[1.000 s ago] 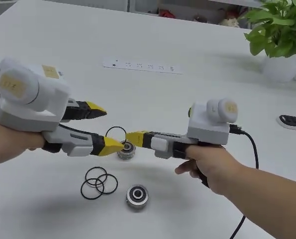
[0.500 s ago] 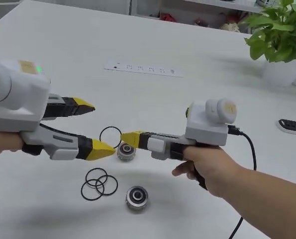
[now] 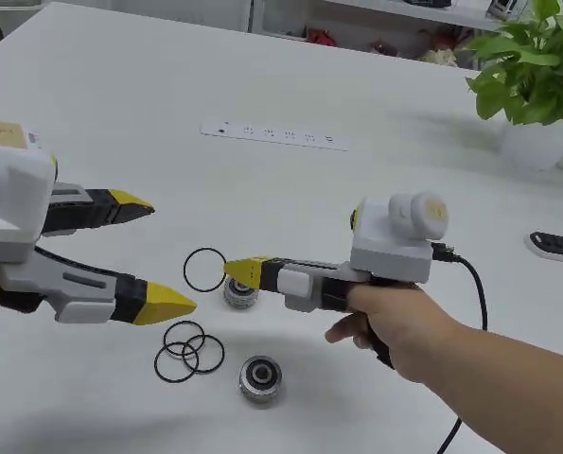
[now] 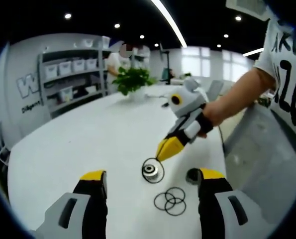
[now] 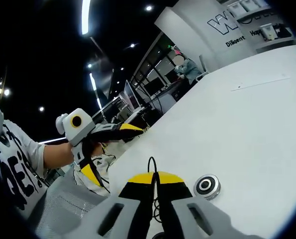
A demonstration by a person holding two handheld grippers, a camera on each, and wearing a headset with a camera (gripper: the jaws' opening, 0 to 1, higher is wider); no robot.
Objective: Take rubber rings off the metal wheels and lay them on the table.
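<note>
As the white bench [image 3: 376,180] spreads beneath them, the left gripper [image 3: 172,253] holds its jaws wide apart and the right gripper [image 3: 232,270] pinches one rubber ring [image 3: 205,270] in closed jaws close by a metal wheel [image 3: 240,294] partly hidden behind its tip, near a second wheel [image 3: 260,375] and three overlapping loose rings [image 3: 188,350].

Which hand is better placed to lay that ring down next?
Right. The right gripper is shut on the ring, so it need only lower it; the left gripper hangs open, holding nothing.
</note>
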